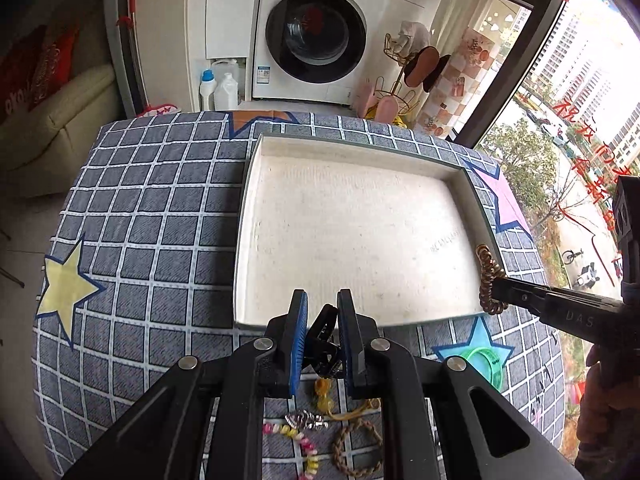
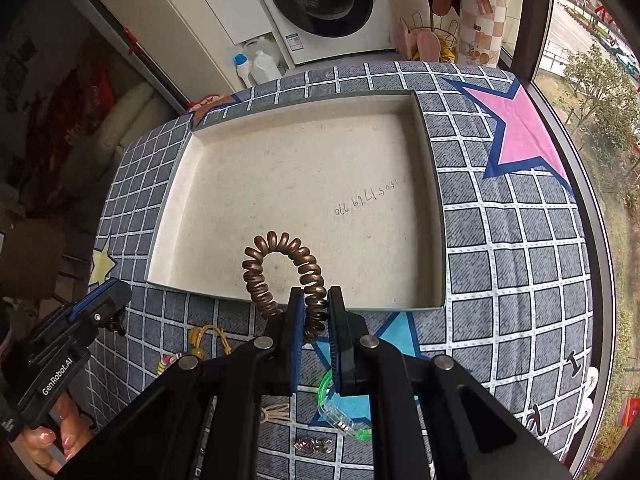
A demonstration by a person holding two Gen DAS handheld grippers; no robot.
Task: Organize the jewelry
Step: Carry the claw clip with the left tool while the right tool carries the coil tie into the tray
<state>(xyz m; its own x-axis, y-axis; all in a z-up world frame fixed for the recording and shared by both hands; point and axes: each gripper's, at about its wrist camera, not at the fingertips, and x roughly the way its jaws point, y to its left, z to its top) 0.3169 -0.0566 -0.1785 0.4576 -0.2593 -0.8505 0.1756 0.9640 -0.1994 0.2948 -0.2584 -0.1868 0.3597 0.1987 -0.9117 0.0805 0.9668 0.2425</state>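
Note:
My left gripper (image 1: 322,316) is shut on a black hair claw clip (image 1: 323,342), held just above the near edge of the shallow white box lid (image 1: 256,184). My right gripper (image 2: 312,312) is shut on a brown spiral hair tie (image 2: 280,272), held over the near rim of the same lid (image 2: 176,184); the tie also shows in the left wrist view (image 1: 489,280) at the lid's right corner. The lid's inside is bare. More jewelry lies on the cloth below: a yellow charm (image 1: 325,396), a braided bracelet (image 1: 356,448), a bead string (image 1: 298,444), a green bangle (image 1: 486,364).
The lid lies on a table with a blue checked cloth with star patches (image 1: 160,240). A washing machine (image 1: 320,36), detergent bottles (image 1: 218,88) and a slipper rack (image 1: 404,80) stand beyond the far edge. A window (image 1: 560,140) runs along the right.

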